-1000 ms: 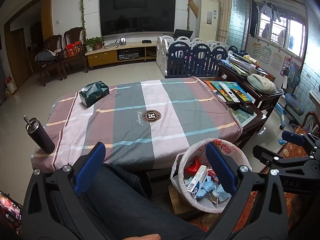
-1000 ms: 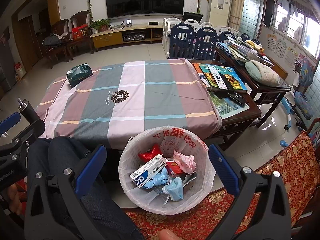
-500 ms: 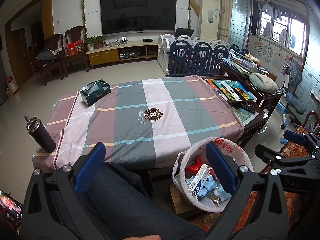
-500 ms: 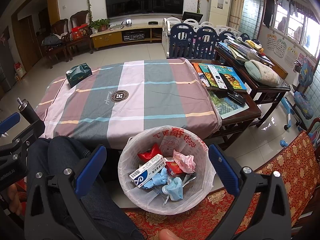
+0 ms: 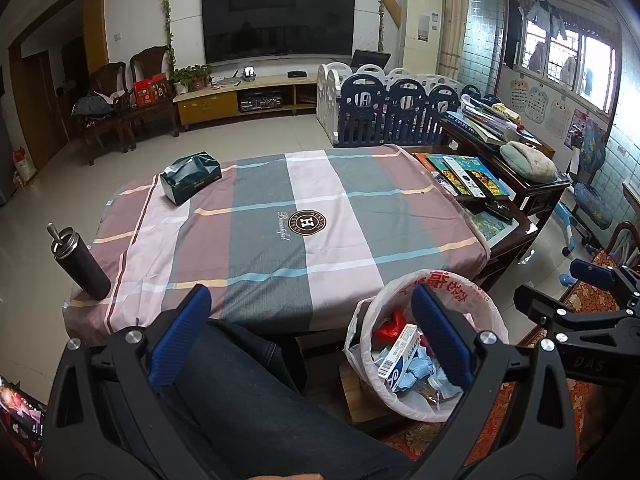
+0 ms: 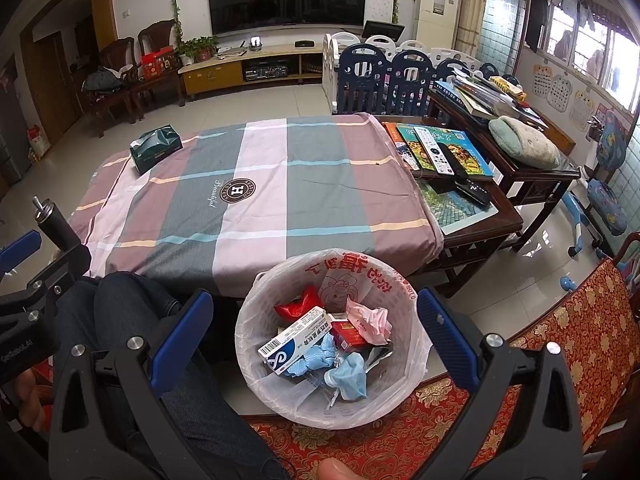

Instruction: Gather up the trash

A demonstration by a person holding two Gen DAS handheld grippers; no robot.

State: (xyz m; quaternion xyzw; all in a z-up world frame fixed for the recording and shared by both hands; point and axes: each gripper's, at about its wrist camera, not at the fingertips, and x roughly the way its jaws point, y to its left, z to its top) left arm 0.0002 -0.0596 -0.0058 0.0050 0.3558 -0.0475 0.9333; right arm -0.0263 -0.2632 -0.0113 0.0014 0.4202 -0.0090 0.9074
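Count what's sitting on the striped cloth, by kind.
Tissue box: 1
Dark bottle: 1
Total: 2

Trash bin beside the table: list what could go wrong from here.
1. The trash bin is already heaped; the white medicine box and pink wrapper lie on top, so more trash might spill.
2. Its thin liner drapes loosely and could snag on the open right tool.
3. The dark bottle stands at the table's corner and could be knocked off.
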